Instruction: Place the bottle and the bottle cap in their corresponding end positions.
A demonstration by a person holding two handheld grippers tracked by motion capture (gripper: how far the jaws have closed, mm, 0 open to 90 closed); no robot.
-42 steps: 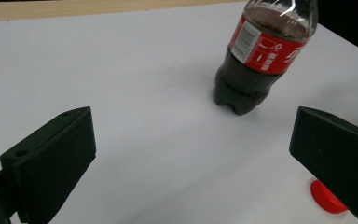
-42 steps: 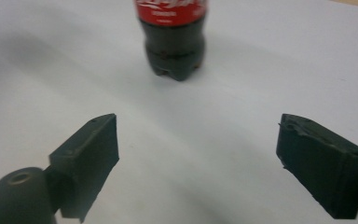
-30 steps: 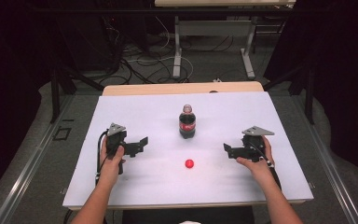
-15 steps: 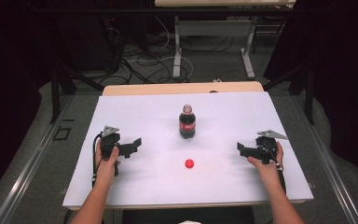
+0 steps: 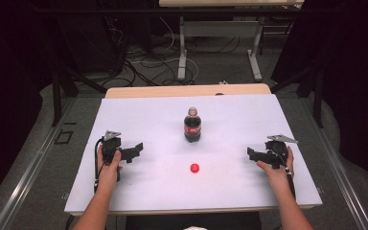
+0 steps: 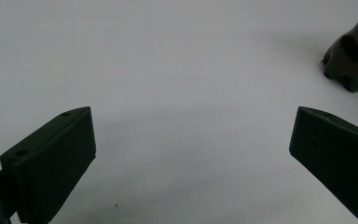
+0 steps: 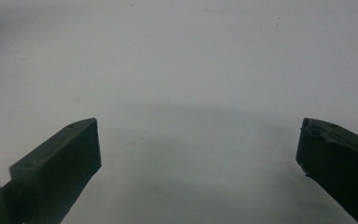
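A dark cola bottle [image 5: 192, 125] stands upright mid-surface [image 5: 139, 117]. A red cap [image 5: 194, 167] lies just in front of it. Left claw [image 5: 135, 150] and right claw [image 5: 252, 154] flank the bottle (both spread wide, holding nothing).
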